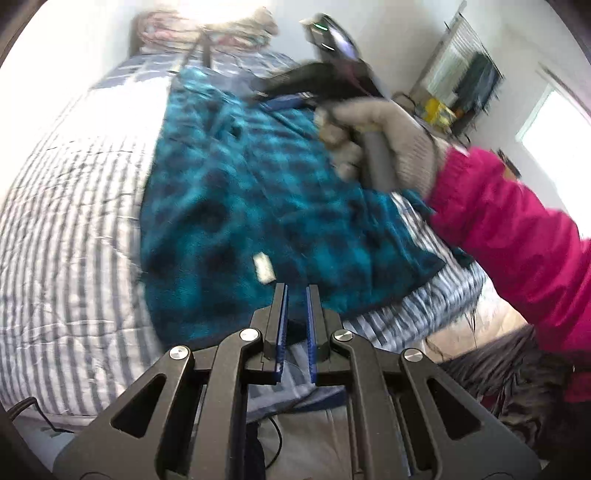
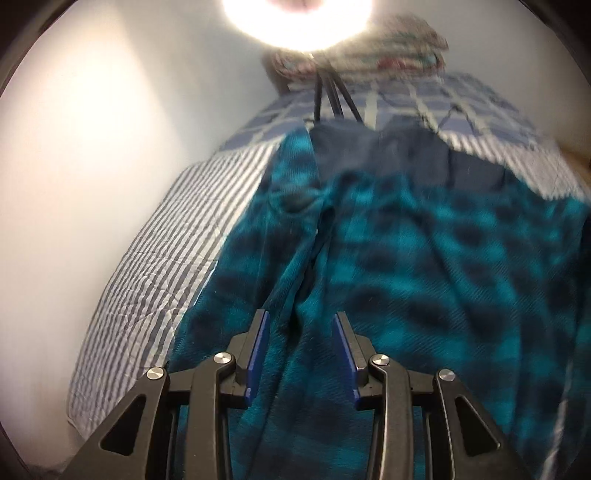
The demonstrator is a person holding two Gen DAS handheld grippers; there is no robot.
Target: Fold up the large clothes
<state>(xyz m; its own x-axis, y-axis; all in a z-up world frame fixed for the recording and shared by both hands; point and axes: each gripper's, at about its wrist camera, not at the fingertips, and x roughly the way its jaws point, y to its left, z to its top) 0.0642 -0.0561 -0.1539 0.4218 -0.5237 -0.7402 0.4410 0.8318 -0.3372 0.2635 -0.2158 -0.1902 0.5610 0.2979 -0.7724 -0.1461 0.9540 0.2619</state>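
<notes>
1. Although both views are blurred, the left wrist view takes in more: the left tool (image 1: 296, 286) sits at 6 o'clock with its blue pads drawn near together, a narrow gap between them and nothing pinched.
2. Above it, from the centre out toward 4 o'clock, the teal and black plaid garment (image 1: 236, 192) lies spread on the bed (image 1: 62, 221), a small white tag (image 1: 263, 266) showing near its near edge, just beyond the left tool's tips.
3. Only this view shows the person: at 2 o'clock a hand in a grey glove (image 1: 380, 144) grips the handle of the right tool (image 1: 288, 98) over the far part of the garment, and a pink sleeve (image 1: 517, 229) runs off toward 4 o'clock.
4. In the right wrist view, the right tool (image 2: 301, 317) at 6 o'clock has its pads spread apart, with garment folds (image 2: 424, 266) below them but none pressed between.
5. That view alone shows a dark navy piece (image 2: 388, 147) at the garment's far edge, toward 12 o'clock.
6. The bed carries a grey and white striped cover, with a blue checked one (image 2: 461, 99) farther up and heaped laundry (image 2: 388, 48) at its head.
7. A pale wall (image 2: 110, 147) fills 9 o'clock; a bright lamp (image 2: 295, 22) glares at 12.
8. In the left view, a window (image 1: 554, 122) stands at 3 o'clock.
</notes>
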